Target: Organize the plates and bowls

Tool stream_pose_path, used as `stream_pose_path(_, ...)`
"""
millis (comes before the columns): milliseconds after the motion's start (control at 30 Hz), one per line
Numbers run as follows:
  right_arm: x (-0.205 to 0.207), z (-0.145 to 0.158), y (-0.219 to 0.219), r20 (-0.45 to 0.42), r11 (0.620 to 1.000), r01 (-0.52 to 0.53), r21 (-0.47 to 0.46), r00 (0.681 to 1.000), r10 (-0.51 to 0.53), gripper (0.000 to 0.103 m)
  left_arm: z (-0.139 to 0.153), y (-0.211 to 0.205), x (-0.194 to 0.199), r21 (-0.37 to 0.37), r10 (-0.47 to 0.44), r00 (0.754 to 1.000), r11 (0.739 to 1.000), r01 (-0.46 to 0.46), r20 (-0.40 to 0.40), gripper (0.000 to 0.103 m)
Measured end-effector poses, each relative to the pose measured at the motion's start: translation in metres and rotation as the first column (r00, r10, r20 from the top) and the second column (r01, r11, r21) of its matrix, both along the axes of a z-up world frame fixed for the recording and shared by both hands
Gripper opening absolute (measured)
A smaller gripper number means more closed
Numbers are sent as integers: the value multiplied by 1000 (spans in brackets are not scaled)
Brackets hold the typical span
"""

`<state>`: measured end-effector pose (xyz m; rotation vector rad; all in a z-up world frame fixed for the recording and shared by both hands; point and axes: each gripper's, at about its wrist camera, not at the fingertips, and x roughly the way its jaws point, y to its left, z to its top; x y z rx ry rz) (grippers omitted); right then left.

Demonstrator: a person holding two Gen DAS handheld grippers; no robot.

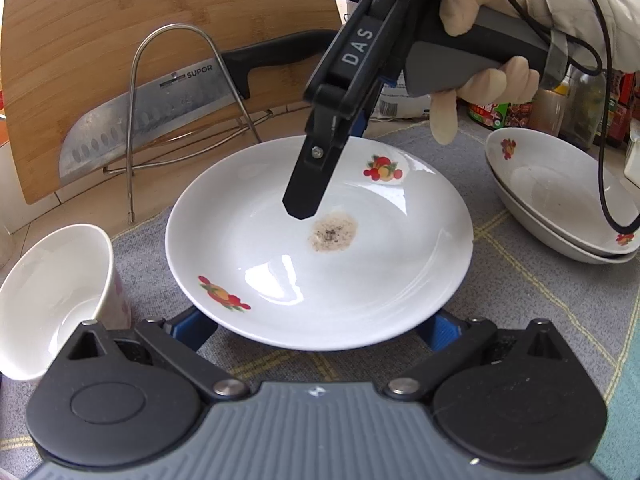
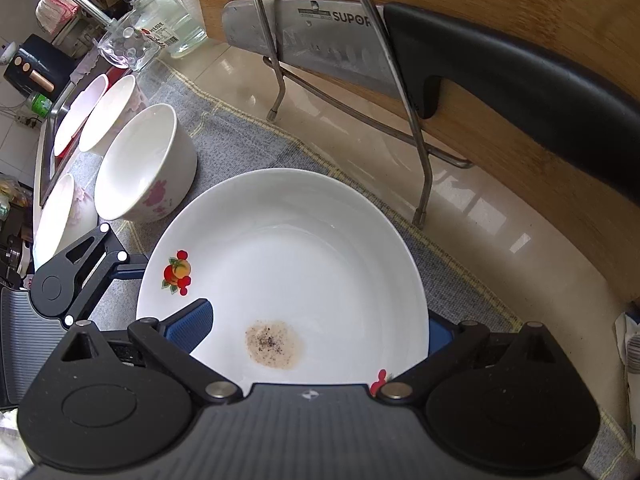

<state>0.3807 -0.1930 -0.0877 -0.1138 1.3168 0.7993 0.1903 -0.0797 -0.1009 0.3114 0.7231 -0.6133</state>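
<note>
Step in hand: plate-handling, by the look of it — fruit-print plate (image 1: 320,248) sitting flat on the grey woven mat (image 1: 520,300), both tools closing in on it.
Left hand-held gripper (image 1: 316,330): jaws spread wide, blue pads low at the plate's near rim, gripping nothing.
Right hand-held gripper (image 2: 320,330): also spread wide, one blue pad over the plate's inner slope, the other tucked behind the far rim; empty. Gloved hand (image 1: 492,40) on its handle.
Next move, as a guess: pinch the rim, lift, carry toward the two nested matching plates (image 1: 560,200) stacked at the mat's right edge. Calls for a firm bite on a thin, slick edge.
Plate: glossy white ceramic, shallow, round; brown speckled stain (image 1: 333,234) near centre.
Bowls: white, deep, pink-flowered bowl (image 2: 146,164) just beside the plate, more lined up behind it.
Backdrop: bamboo cutting board (image 1: 120,40) leaning upright, steel cleaver (image 1: 148,120) on a wire rack (image 1: 176,80).
Table: polished pale stone beyond the mat.
</note>
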Motion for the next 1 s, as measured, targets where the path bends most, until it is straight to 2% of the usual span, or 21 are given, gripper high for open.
stream_pose_path(300, -22, 13, -4, 8, 1000, 20, 19, 1000, -21, 103, 18, 1, -20, -3, -22, 1000, 1000, 22, 8, 102)
stream_pose_path(700, -55, 39, -19, 39, 996, 66, 63, 997, -69, 103, 41, -3, -44, 30, -76, 996, 997, 74, 47, 102)
stream_pose_path(1000, -79, 50, -35, 54, 992, 104, 78, 993, -109, 103, 48, -12, -56, 28, -114, 993, 993, 114, 35, 102)
